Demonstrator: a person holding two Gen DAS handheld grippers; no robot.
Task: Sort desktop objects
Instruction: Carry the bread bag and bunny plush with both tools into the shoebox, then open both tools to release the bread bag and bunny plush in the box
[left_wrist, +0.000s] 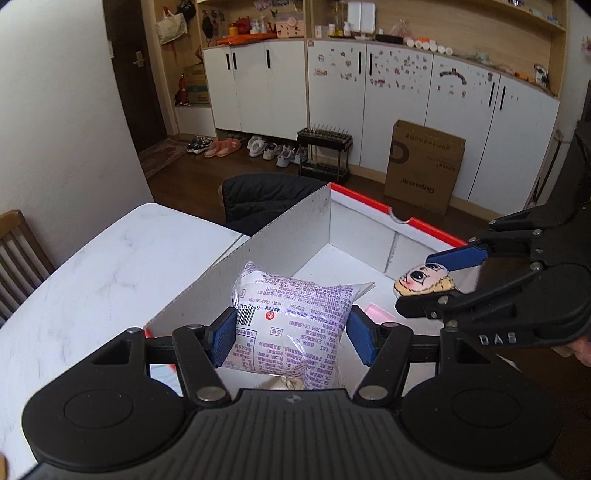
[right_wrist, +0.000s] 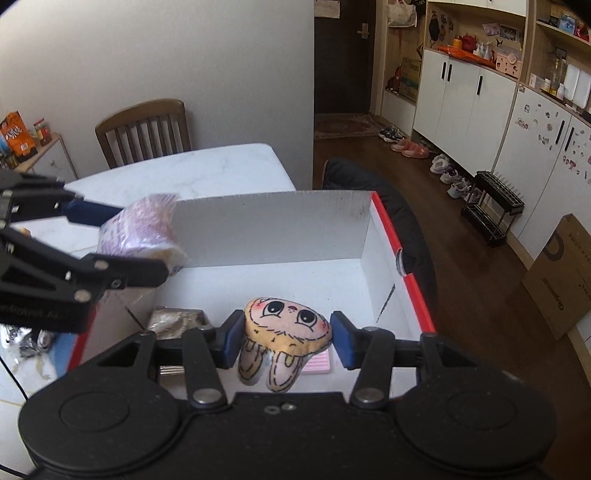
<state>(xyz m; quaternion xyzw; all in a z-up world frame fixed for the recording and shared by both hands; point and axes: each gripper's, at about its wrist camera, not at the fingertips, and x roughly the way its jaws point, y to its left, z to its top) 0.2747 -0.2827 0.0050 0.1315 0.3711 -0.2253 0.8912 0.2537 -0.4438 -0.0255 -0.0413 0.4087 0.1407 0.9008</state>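
Observation:
My left gripper (left_wrist: 291, 338) is shut on a white and purple snack packet (left_wrist: 291, 321) and holds it over the near left corner of the white cardboard box (left_wrist: 280, 236) with a red rim. My right gripper (right_wrist: 284, 341) is shut on a small bunny plush toy (right_wrist: 284, 332), upside down, held over the box's near side. In the left wrist view the right gripper (left_wrist: 436, 275) and the plush (left_wrist: 424, 282) show at the right. In the right wrist view the left gripper (right_wrist: 122, 240) and packet (right_wrist: 144, 232) show at the left.
A pink pad (right_wrist: 319, 360) and a wrapped item (right_wrist: 177, 321) lie on the box floor. The box stands on a white marble table (left_wrist: 92, 273). A wooden chair (right_wrist: 144, 129) stands at the table's far side, a dark-covered chair (left_wrist: 266, 195) behind the box.

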